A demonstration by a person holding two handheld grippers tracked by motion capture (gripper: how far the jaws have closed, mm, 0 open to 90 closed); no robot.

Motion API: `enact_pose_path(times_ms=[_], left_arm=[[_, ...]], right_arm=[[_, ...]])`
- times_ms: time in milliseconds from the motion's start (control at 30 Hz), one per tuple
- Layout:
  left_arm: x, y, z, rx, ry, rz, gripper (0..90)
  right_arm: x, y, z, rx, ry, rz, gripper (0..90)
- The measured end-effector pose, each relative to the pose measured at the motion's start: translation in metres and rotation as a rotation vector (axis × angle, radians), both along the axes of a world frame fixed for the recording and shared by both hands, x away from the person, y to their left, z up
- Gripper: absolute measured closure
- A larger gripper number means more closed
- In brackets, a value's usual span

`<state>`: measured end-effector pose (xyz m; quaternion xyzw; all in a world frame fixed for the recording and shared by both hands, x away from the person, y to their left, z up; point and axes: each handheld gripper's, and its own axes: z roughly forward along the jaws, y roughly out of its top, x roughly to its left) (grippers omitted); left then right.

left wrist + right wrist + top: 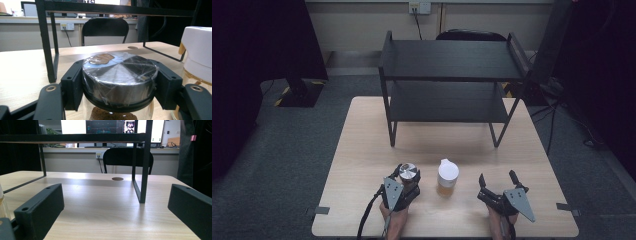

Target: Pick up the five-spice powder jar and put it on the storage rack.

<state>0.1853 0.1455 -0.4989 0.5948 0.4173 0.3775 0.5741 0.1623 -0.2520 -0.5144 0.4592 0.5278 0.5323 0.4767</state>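
Silver-lidded jar [120,75] — clamped between the left gripper [406,176] jaws.

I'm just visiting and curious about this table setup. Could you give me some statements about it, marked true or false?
1. The left gripper is clamped on the silver-lidded jar. True.
2. The right gripper holds the white-capped bottle. False: it is open, with nothing between its jaws.
3. The bottle stands on the black shelf. False: it stands on the table.
4. Both shelf levels are bare. True.
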Motion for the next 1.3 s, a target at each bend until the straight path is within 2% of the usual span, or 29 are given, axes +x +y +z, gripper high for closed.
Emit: enact_pose_path(times_ms=[533, 867, 1200, 1300], left_arm=[[-0.002, 0.005, 0.008, -0.027, 0.010, -0.025, 35.3], [0.000, 0.018, 0.023, -0.021, 0.012, -0.088, 35.3], [-0.001, 0.029, 0.043, 0.008, -0.018, -0.166, 35.3], [0.000, 0.032, 0.047, -0.008, -0.023, -0.180, 35.3]], right_arm=[[0.000, 0.000, 0.000, 0.000, 0.000, 0.000, 0.0], [0.000, 0.000, 0.000, 0.000, 0.000, 0.000, 0.0], [0.000, 0.000, 0.000, 0.000, 0.000, 0.000, 0.0], [0.000, 0.000, 0.000, 0.000, 0.000, 0.001, 0.0]])
